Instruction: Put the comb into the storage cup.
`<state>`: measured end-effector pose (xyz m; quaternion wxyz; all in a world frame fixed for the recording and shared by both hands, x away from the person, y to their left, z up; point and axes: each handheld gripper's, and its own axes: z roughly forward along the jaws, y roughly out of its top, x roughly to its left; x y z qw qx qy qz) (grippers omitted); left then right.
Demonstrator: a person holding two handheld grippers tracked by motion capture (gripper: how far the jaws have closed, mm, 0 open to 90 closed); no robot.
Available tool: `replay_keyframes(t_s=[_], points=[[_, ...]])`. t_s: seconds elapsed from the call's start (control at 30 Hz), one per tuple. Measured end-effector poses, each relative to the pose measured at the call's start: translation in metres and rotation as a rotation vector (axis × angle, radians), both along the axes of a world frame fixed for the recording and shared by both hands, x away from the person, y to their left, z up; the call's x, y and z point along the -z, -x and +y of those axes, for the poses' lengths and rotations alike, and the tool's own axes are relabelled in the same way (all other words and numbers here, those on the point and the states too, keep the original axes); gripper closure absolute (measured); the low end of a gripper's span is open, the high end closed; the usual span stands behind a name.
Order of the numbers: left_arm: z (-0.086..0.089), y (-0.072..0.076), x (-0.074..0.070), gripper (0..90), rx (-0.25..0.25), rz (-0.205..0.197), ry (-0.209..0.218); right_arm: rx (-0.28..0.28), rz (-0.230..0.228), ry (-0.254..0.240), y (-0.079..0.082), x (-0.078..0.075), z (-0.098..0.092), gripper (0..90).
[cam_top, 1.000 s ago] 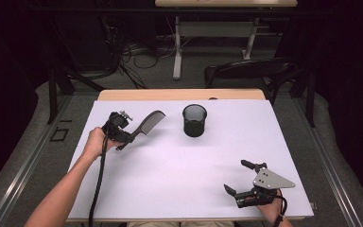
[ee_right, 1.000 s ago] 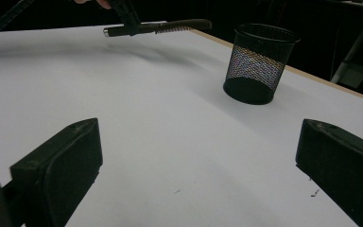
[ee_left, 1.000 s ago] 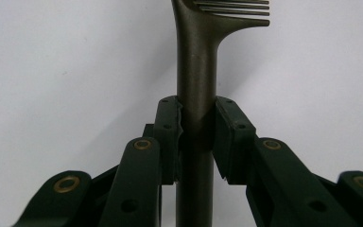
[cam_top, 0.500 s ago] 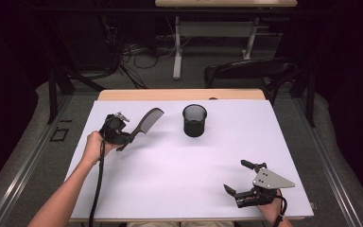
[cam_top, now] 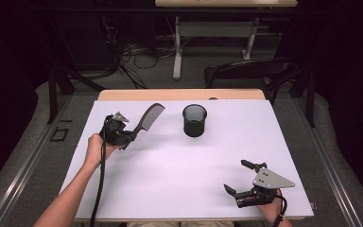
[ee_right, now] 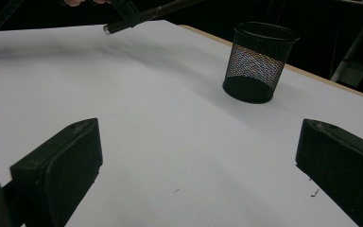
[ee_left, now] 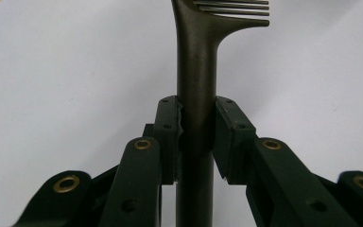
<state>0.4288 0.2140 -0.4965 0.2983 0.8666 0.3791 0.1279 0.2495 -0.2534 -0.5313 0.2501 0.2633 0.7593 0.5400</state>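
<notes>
High view: fixed cam above the person's side, looks fwd and down over the whole white-covered rectangular table (cam_top: pixel 179 184), w/ dark floor and desk legs beyond. Left gripper view: rides very close, along its jaws, facing a dark plastic comb (ee_left: pixel 196 85) w/ white tabletop behind. Right gripper view: sits low near the table surface, looks across it toward the far edge. High and right gripper views share the black wire-mesh cylindrical cup (cam_top: pixel 194 120) (ee_right: pixel 260 61) and the comb.
</notes>
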Motion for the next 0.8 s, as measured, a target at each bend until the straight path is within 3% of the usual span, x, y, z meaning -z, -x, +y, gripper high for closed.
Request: replay_keyframes(t_s=[0.47, 0.8], points=[[-0.005, 0.0062, -0.0003, 72.9, -0.028, -0.084, 0.087, -0.001, 0.001, 0.001, -0.0002, 0.0001, 0.0002, 0.9], [-0.0074, 0.008, 0.0021, 72.9, -0.037, -0.112, 0.126, 0.002, 0.001, 0.003, -0.0005, 0.0003, -0.0007, 0.9]])
